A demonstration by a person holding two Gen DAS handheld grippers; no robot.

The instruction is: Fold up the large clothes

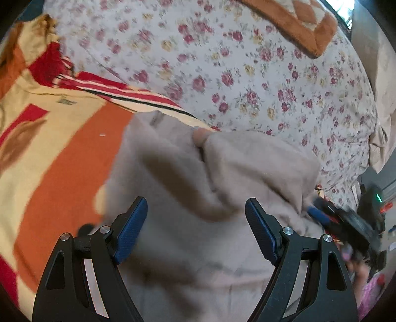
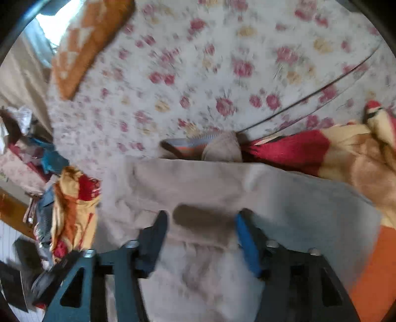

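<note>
A large beige fleece garment (image 1: 198,188) lies bunched on the bed, with a fold and hood-like bulge at its far side. It also fills the lower middle of the right wrist view (image 2: 210,188). My left gripper (image 1: 195,210) is open just above the garment, holding nothing. My right gripper (image 2: 200,223) is open over the garment's near part, its jaws apart and empty. The right gripper also shows at the right edge of the left wrist view (image 1: 329,215), beside the garment.
A floral bedsheet (image 1: 247,74) covers the bed beyond the garment. An orange, red and cream blanket (image 1: 49,138) lies to the left; it shows on the right in the right wrist view (image 2: 346,158). An orange pillow (image 1: 297,22) lies at the far side. Clutter (image 2: 37,173) sits off the bed's edge.
</note>
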